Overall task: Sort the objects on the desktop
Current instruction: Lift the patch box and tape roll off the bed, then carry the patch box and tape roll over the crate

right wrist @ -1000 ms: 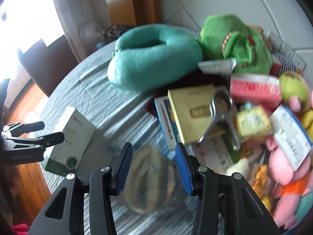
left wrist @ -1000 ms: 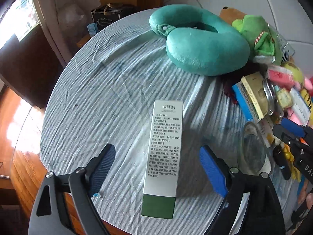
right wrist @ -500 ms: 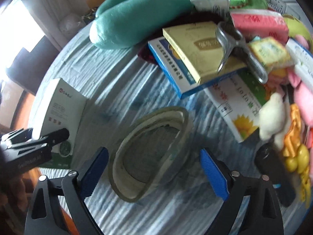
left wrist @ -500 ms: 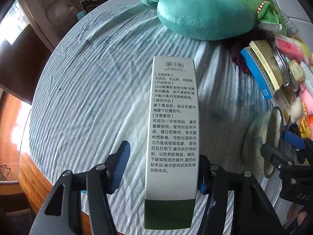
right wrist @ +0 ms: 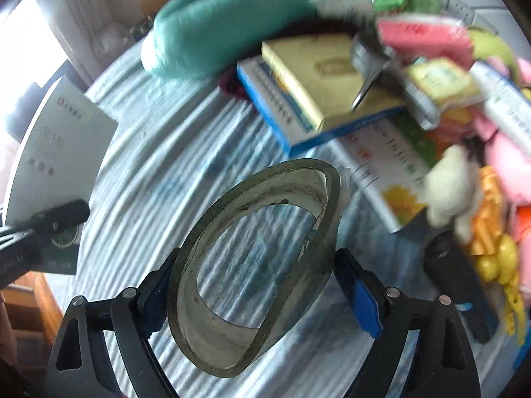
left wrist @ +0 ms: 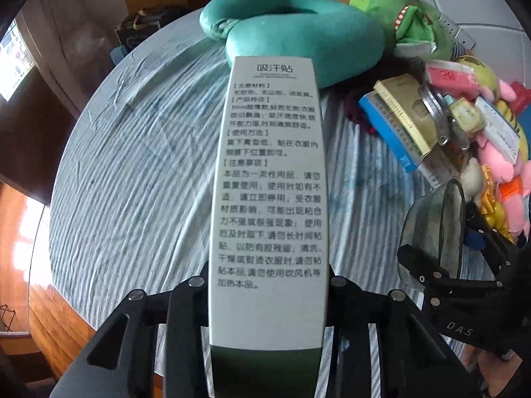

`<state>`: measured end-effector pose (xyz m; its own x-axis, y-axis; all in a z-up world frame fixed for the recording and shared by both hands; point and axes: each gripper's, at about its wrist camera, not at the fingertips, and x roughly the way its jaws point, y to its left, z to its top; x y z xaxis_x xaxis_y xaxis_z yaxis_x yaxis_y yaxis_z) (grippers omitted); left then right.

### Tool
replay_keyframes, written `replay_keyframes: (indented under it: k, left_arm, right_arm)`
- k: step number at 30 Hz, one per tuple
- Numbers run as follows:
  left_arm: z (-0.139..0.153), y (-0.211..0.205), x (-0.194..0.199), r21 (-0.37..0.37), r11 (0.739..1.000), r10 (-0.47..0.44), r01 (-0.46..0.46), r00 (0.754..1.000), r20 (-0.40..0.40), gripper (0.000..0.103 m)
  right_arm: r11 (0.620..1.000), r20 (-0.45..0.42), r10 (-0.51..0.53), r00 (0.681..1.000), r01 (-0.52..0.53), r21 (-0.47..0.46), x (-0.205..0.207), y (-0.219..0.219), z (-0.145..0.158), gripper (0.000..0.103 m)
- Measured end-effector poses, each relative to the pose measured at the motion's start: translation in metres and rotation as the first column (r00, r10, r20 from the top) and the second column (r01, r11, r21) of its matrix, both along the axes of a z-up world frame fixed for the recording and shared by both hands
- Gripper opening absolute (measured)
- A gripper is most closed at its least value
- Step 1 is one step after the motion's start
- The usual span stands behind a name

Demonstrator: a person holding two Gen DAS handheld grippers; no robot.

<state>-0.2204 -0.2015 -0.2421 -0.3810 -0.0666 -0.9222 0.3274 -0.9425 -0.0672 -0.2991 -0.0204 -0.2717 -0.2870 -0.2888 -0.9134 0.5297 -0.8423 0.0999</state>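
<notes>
Left gripper [left wrist: 268, 295] is clamped on the white-and-green box [left wrist: 269, 199], which stands out straight ahead between its fingers, printed side up, raised over the striped tablecloth [left wrist: 139, 172]. Over on the other side, the right gripper [right wrist: 257, 285] pinches a squashed tape roll [right wrist: 255, 265] between its blue pads [right wrist: 360, 301], the ring bent oval and lifted off the cloth. Beyond both sit the teal neck pillow [left wrist: 298, 43] and a heap of books and plush toys [left wrist: 464, 126]; the right wrist view is blurred.
</notes>
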Motion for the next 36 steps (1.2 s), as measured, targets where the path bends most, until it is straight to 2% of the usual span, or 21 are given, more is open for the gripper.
replay_keyframes:
  k: [7, 13, 21, 29, 36]
  left_arm:
    - [0.050, 0.034, -0.017, -0.031, 0.995, -0.093, 0.090, 0.990, -0.105, 0.035]
    - [0.091, 0.084, -0.037, -0.056, 0.977, -0.213, 0.206, 0.960, -0.182, 0.035]
    - [0.129, 0.167, -0.062, -0.081, 0.918, -0.395, 0.387, 0.884, -0.252, 0.035]
    - [0.158, 0.244, -0.076, -0.114, 0.837, -0.543, 0.535, 0.786, -0.294, 0.035]
    - [0.193, 0.305, -0.087, -0.138, 0.785, -0.609, 0.604, 0.713, -0.348, 0.035]
  right_arm:
    - [0.998, -0.161, -0.043, 0.986, 0.035, -0.054, 0.002, 0.032, 0.077, 0.089]
    - [0.994, -0.296, -0.110, 0.949, 0.100, -0.049, 0.009, 0.067, 0.139, 0.089]
    - [0.972, -0.401, -0.230, 0.887, 0.233, -0.042, 0.021, 0.130, 0.193, 0.089]
    - [0.928, -0.454, -0.354, 0.818, 0.367, -0.062, 0.036, 0.195, 0.230, 0.089]
    - [0.891, -0.506, -0.428, 0.749, 0.444, -0.097, 0.045, 0.251, 0.266, 0.089]
